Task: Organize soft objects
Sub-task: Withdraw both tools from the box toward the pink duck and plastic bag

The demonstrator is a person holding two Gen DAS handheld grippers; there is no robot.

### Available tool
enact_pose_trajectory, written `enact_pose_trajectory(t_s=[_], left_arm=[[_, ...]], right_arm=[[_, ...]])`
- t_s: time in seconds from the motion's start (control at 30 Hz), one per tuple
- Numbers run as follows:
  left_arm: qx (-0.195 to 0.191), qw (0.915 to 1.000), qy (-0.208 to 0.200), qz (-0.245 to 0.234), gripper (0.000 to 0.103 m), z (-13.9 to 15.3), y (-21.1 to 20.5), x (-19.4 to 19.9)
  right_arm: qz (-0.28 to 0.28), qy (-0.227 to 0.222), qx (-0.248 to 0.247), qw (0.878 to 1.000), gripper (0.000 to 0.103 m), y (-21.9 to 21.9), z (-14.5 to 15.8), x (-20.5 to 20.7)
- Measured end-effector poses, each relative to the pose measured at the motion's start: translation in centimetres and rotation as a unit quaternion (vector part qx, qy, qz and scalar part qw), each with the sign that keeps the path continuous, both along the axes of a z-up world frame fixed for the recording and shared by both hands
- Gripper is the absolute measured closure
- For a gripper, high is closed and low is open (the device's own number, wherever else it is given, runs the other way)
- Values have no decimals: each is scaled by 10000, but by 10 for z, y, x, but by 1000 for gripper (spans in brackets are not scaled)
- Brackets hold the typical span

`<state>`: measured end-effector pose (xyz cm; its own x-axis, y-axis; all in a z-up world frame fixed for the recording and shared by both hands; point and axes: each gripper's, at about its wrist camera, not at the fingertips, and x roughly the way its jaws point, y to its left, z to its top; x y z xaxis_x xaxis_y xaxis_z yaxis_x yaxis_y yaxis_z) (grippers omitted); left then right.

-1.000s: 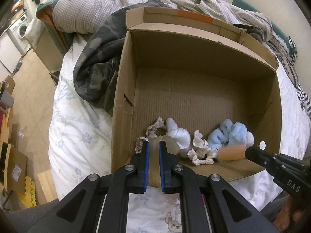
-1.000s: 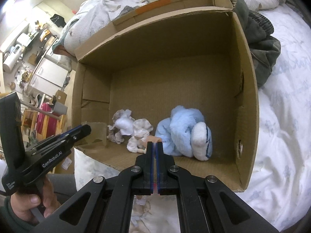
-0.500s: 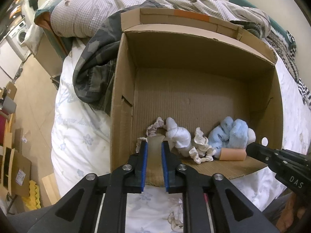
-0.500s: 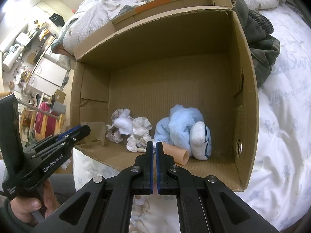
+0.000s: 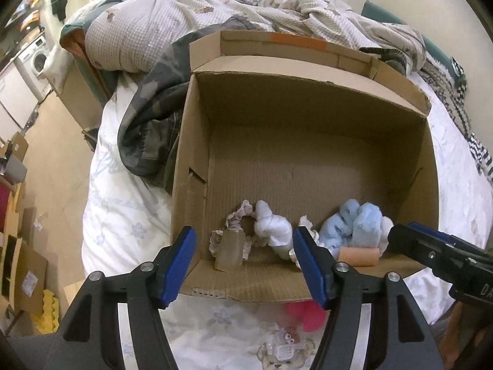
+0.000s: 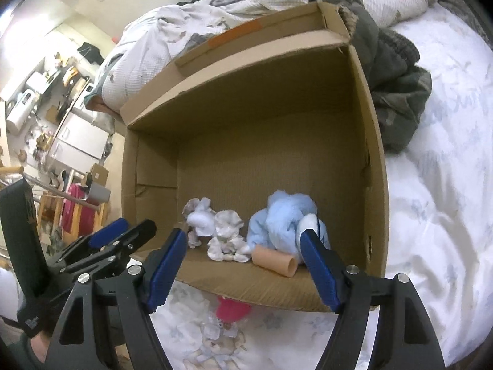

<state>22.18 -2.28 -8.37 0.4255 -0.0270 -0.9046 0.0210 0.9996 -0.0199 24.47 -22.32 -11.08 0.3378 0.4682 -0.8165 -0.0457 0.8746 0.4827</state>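
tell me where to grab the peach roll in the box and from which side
Grip the peach roll across its round middle, coming from above over the cardboard box's low front edge. It lies on its side, open end toward the camera, blue bundle close behind; the open right gripper already hangs nearest.

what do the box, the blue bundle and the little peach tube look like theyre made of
Box: corrugated cardboard, matte brown, ribbing on the floor. Blue bundle: fluffy fleece or plush, fuzzy surface. Peach tube: smooth, matte, hollow-ended; probably foam or soft rubber, hard to tell.
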Motion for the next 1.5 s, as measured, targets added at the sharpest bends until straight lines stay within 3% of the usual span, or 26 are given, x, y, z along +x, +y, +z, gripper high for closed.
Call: enact_pose_trajectory(t_s=[0.27, 0.43, 0.63, 0.97, 1.3, 1.5], left_arm=[[57, 10000, -4, -38, 41, 0, 2, -2], [-325, 9994, 89, 110, 40, 5, 15, -9], [-163, 9998, -67, 136, 40, 17, 22, -20], [-62, 9994, 55, 337, 40, 15, 36, -40], [-5, 9993, 145, 354, 40, 13, 37, -64], [86, 9985, 242, 482, 40, 5, 42, -69]], right_arm=[[93, -63, -225, 9997, 23, 3, 3, 0], [-98, -8, -183, 9998, 23, -1, 3, -4], [-26, -56, -272, 9996, 23, 0, 8, -15], [211, -352, -381, 9984, 23, 3, 27, -36], [311, -206, -264, 9990, 23, 6, 22, -62], [354, 190, -127, 9991, 23, 7, 4, -75]])
